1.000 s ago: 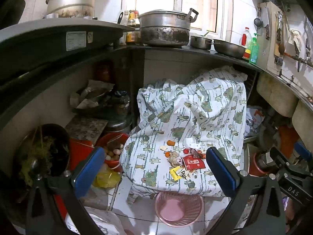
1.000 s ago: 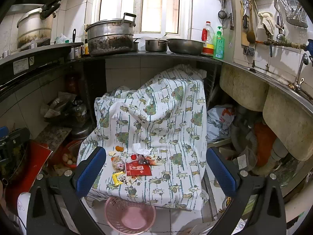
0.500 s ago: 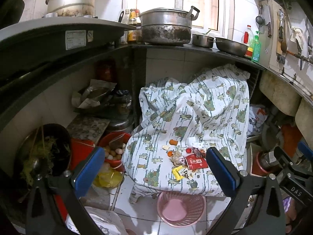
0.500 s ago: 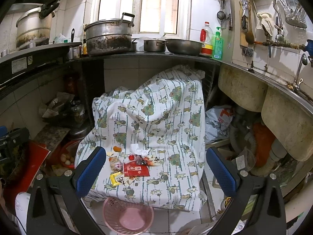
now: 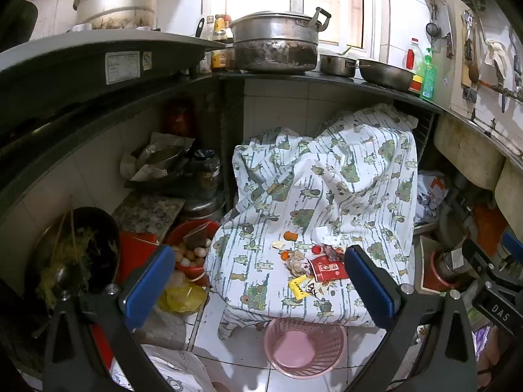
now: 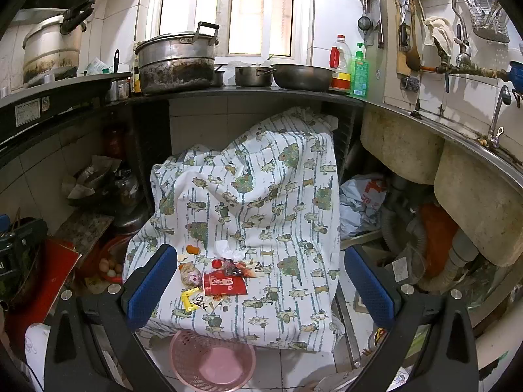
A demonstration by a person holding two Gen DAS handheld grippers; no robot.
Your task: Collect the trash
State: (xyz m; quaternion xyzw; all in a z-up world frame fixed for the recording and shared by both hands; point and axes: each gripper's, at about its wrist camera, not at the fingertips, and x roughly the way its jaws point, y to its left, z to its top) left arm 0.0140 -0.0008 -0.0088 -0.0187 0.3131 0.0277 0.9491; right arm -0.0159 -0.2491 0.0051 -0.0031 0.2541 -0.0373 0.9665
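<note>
Hovered well apart from the scattered wrappers and peel scraps (image 5: 310, 266) on the patterned cloth (image 6: 261, 196), both sets of jaws spread wide, gripping nothing; risked flicking flat red packet (image 6: 224, 285) past round pink plastic basket (image 6: 212, 359).

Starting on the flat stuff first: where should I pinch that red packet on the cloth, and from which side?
Judging by its pose, take the red packet by its near edge, coming in low from the pink basket side. It lies flat on the patterned cloth, so a straight top-down pinch has little to bite. Its far edge is crowded by other wrappers. Both grippers are open and well short.
</note>
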